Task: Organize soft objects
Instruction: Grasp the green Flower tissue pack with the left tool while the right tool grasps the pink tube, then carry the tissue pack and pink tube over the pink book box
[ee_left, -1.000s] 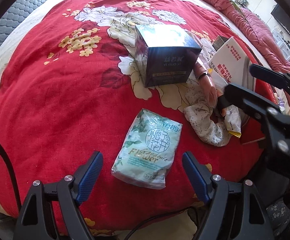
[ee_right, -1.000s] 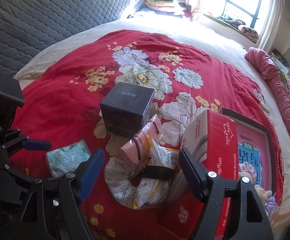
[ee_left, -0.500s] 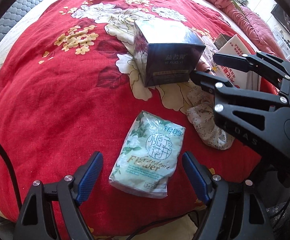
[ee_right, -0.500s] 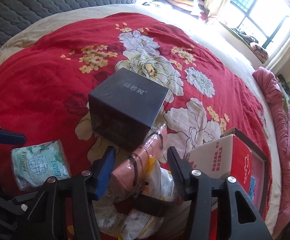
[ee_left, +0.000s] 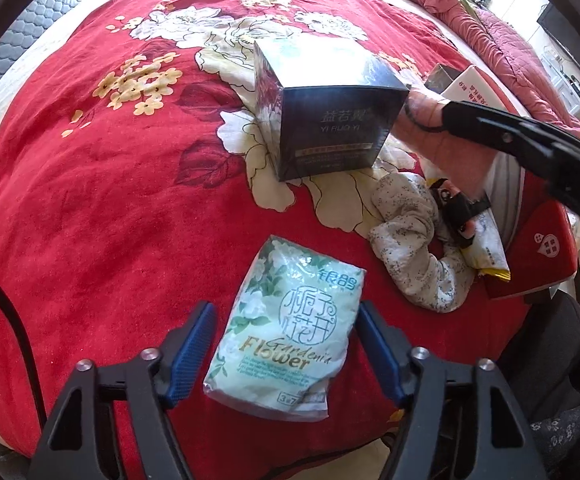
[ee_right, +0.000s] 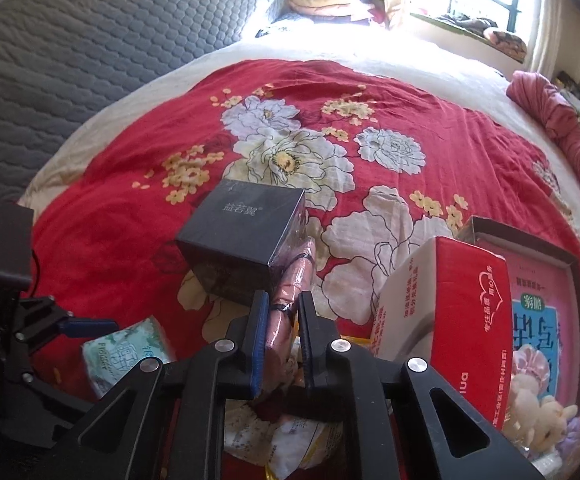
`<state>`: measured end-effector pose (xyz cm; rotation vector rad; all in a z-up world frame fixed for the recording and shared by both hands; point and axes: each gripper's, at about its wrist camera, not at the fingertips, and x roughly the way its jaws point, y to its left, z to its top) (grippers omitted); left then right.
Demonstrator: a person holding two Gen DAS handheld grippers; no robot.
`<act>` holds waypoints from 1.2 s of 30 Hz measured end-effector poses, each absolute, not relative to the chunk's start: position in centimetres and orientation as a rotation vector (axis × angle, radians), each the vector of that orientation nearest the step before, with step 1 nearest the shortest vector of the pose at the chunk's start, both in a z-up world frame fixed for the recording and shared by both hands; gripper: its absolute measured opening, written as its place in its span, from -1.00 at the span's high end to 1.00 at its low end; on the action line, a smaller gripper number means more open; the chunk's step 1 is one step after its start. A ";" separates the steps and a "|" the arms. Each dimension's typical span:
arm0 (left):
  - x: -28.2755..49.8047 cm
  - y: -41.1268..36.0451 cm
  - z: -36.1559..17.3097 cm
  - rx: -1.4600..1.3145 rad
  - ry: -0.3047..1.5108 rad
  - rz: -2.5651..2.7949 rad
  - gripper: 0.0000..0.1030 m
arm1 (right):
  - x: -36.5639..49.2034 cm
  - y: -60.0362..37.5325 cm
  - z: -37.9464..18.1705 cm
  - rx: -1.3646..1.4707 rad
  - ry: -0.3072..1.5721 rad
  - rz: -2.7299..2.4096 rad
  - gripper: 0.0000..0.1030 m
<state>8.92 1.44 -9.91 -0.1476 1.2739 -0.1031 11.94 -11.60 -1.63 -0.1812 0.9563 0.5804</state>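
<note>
A pale green tissue pack (ee_left: 294,332) printed "Gardenia Flower" lies on the red floral blanket (ee_left: 109,200). My left gripper (ee_left: 283,320) points down over it with a blue pad on either side. Its jaws are closing; the left pad still stands off the pack. My right gripper (ee_right: 283,300) is shut on a soft pink packet (ee_right: 290,280) with black bands, right beside the dark box (ee_right: 241,236). In the left wrist view the right gripper (ee_left: 530,140) reaches in from the right, with the pink packet (ee_left: 442,140) in its fingers.
A speckled white cloth (ee_left: 410,240) and a yellow-edged bag (ee_left: 486,248) lie under the pink packet. A red and white carton (ee_right: 450,312) and a pink picture box (ee_right: 538,320) stand to the right. A grey quilted headboard (ee_right: 89,60) rises behind.
The right gripper came in over the pink packet and its wide jaws shut on it. The left jaws narrowed around the tissue pack while the left hand held still.
</note>
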 end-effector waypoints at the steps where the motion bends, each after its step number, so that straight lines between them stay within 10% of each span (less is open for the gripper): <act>1: 9.0 1.4 -9.9 -0.153 1.273 -0.111 -0.24 | 11.9 -12.0 -1.4 -0.153 0.957 0.586 0.72; 36: 9.1 -4.3 3.3 -0.082 0.980 -0.220 0.07 | 7.3 -20.4 7.2 0.102 0.819 0.572 0.76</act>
